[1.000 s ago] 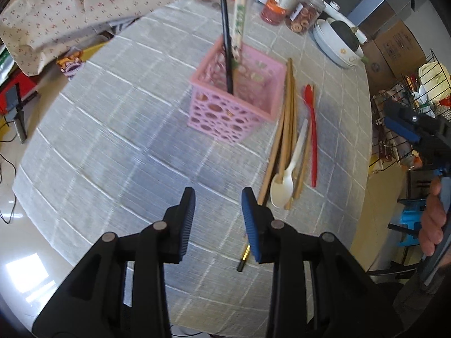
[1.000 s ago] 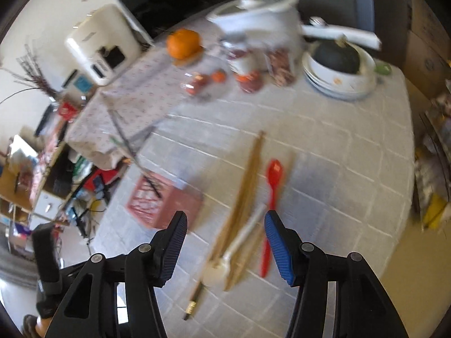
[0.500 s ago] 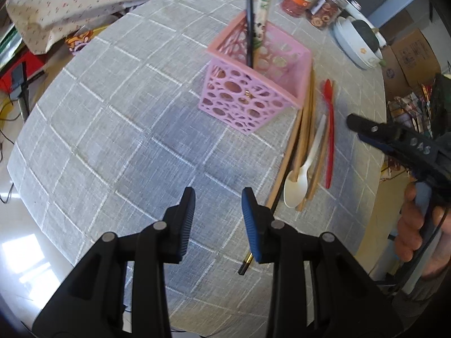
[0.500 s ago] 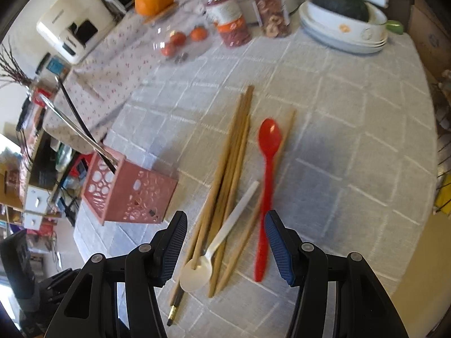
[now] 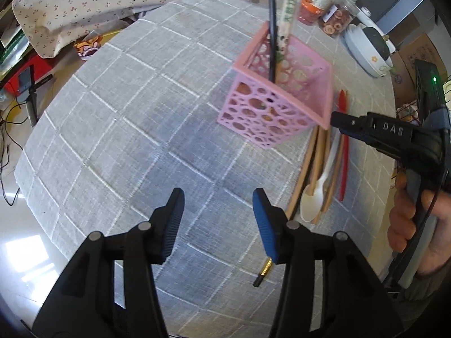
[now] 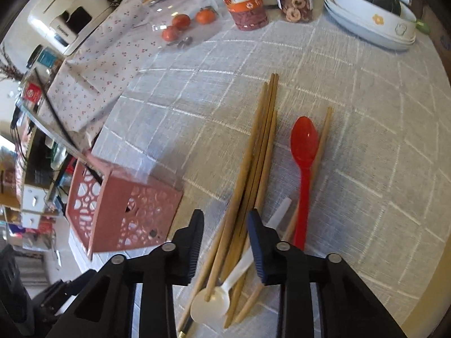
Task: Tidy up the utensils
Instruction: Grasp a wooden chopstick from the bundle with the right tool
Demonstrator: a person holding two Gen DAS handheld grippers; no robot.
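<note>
Right tool (image 6: 225, 232) closing astride chopsticks (image 6: 255, 152) | white spoon (image 6: 222, 295) partly hidden

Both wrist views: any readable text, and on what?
"DAS": on the black body of the right gripper, seen from the left wrist.
Green print on the paper chopstick sleeve in the pink perforated basket: unreadable.
Labels on the red-filled glass jar and the white appliance: too blurred.

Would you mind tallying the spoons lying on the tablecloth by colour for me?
Red spoon: 1
White spoon: 1
Total: 2 spoons
</note>
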